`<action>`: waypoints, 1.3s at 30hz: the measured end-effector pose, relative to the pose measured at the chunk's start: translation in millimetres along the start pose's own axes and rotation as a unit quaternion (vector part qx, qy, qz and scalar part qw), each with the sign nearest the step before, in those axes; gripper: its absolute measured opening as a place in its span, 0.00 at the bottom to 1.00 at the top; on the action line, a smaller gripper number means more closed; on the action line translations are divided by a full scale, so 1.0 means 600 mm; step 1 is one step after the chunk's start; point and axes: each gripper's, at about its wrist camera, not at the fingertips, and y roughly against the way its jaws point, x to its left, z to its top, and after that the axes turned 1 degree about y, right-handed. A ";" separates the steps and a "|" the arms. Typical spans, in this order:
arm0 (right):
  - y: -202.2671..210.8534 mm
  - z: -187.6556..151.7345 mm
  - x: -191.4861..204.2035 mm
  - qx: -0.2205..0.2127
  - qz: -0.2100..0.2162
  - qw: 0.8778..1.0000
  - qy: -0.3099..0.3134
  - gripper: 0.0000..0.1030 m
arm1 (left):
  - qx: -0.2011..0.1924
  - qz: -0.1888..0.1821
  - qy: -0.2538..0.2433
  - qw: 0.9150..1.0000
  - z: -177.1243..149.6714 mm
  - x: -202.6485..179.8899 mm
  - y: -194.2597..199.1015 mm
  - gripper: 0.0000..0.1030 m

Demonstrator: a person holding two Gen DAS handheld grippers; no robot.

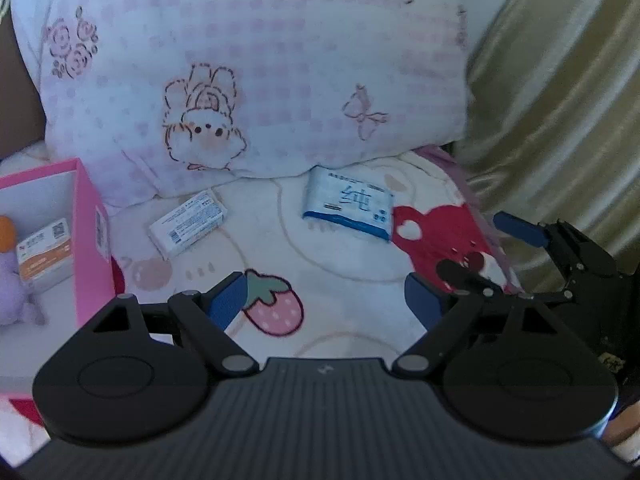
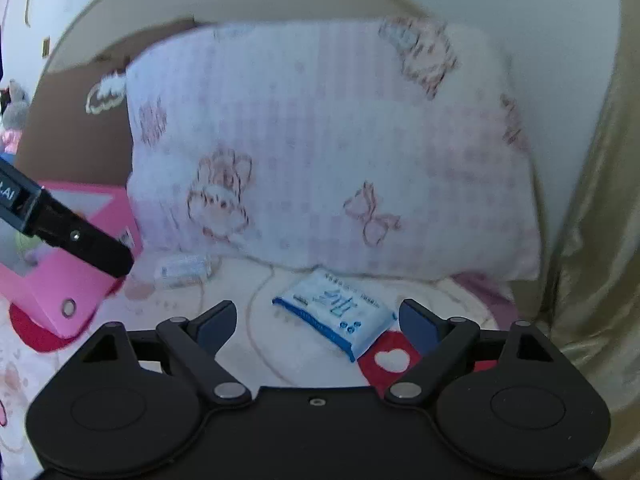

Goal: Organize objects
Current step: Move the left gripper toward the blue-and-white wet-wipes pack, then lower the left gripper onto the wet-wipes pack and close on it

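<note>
Both my left gripper [image 1: 324, 304] and right gripper [image 2: 316, 324] gape wide, holding nothing. Just ahead of the right lies the blue tissue pack [image 2: 336, 314], flat on the blanket [image 2: 256, 344] (long axis slanting left-far to right-near), probably awaiting the pink box [image 1: 90, 240]. A white carton [image 1: 188, 224] lies near that box.

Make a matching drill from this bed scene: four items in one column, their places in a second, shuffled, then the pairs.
Items
1. tissue pack
2. small white box
3. purple plush toy
4. left gripper

Places
A. inside the pink box
B. open above the strawberry print
C. on the blanket, beside the red patch
D. on the blanket between the pink box and the tissue pack

Pairs: 1-C, 2-D, 3-A, 4-B
</note>
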 end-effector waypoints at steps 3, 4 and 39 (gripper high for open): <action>-0.033 0.002 -0.005 0.005 0.004 1.000 0.008 0.88 | -0.006 0.007 -0.005 1.000 0.010 0.011 -0.027 0.83; -0.045 0.004 -0.010 0.008 0.010 1.000 0.005 0.88 | -0.007 0.013 -0.010 1.000 0.013 0.013 -0.037 0.83; -0.221 -0.095 -0.116 0.021 0.047 0.984 -0.173 0.60 | -0.025 0.017 -0.007 1.000 0.073 -0.010 -0.337 0.75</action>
